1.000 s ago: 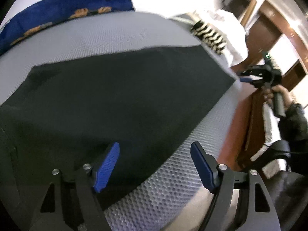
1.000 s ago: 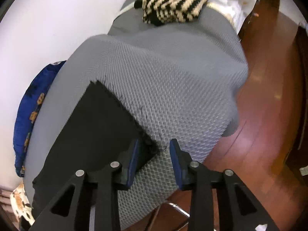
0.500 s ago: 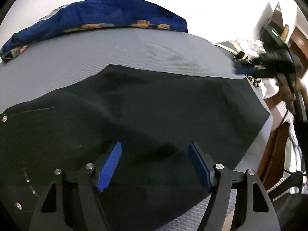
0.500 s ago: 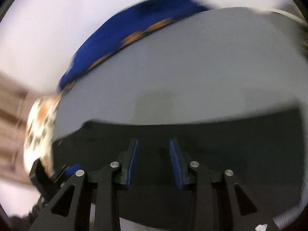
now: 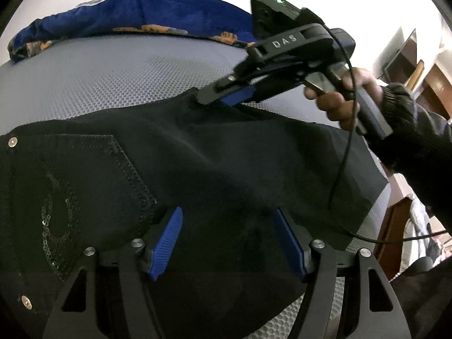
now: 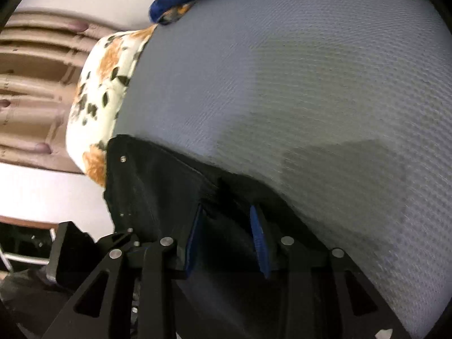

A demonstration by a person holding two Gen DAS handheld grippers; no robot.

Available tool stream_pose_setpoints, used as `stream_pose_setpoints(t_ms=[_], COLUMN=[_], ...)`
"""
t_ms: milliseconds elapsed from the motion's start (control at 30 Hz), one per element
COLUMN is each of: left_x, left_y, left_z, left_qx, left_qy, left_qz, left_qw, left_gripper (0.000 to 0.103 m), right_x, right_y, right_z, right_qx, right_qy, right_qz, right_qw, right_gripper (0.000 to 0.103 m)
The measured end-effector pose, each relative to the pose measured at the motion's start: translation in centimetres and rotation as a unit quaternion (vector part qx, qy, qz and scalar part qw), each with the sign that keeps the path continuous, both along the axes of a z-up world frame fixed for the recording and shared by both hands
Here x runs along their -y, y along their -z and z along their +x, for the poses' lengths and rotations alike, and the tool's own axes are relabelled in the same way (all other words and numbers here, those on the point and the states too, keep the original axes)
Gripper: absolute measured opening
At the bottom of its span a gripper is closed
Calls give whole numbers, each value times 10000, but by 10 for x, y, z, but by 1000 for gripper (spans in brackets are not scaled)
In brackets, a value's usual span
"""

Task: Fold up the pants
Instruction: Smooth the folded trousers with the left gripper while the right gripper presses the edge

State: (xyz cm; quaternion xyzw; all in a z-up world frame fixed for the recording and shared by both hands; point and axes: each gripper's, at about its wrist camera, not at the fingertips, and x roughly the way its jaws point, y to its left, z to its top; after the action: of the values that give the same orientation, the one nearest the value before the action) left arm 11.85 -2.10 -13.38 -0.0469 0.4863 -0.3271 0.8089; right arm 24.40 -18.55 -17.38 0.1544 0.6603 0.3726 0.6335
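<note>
1. Black pants (image 5: 226, 155) spread flat on the grey mesh mattress (image 5: 113, 70), waist end with the pocket toward its left edge, one leg reaching to the right edge.
2. Soft and limp, thick like denim, probably a bit heavy; will sag and drag, not slip.
3. Left gripper (image 5: 228, 240) closing over the near part of the cloth, jaws apart, nothing pinched.
4. Right gripper (image 6: 226, 240) at the far hem near the blue pillow (image 5: 141, 11), narrow gap, cloth between the pads; grip uncertain.
5. Best to take hold at hems or seams, both layers together.
</note>
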Motion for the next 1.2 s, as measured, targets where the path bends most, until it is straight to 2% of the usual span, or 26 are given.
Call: stream_pose_setpoints(t_ms=[67,133,233,333,367,467,533,567,700,867,933,1067,1200], left_x=[-1,0,0,0,0,2,2,1,2,30,44,70,77], left_y=[0,-1,0,1,2,-1,-5,-9,-32,-39,-39,-29,-13], left_z=[1,0,-2,-3,-4,-3,2,5,16,36,43,59,82], left_qx=[-17,8,67,80,96,62,9,7,314,598,667,669,510], left_qy=[21,50,62,60,76,116,59,31,-63,162,312,636,492], left_qz=[-44,-36,-40,-61,-42,54,119,125,18,241,215,290,422], left_qw=[10000,10000,10000,9999,9999,9999,9999,9999,9995,9978,9970,9953,9966], left_gripper=[68,68,68,68,68,68,68,68,68,68,68,67,66], right_x=[-9,-15,-16,-19,-21,-24,-18,-9,41,105,132,160,170], right_y=[-6,-21,-28,-16,-10,-6,-13,-20,-58,-79,-80,-69,-45], right_z=[3,1,3,7,10,17,17,18,7,-32,-56,-100,-128], right_qx=[51,539,773,986,1036,920,842,864,1157,1353,1384,1299,1162], right_qy=[-160,-144,-37,71,101,249,376,503,930,1381,1653,2063,2274], right_qz=[232,48,-164,-573,-752,-748,-638,-600,-479,-1244,-1541,-1770,-1893], right_qw=[9996,9984,9969,9934,9917,9926,9937,9932,9878,9732,9643,9535,9481], right_gripper=[12,9,8,6,6,7,27,28,29,29,29,29,29])
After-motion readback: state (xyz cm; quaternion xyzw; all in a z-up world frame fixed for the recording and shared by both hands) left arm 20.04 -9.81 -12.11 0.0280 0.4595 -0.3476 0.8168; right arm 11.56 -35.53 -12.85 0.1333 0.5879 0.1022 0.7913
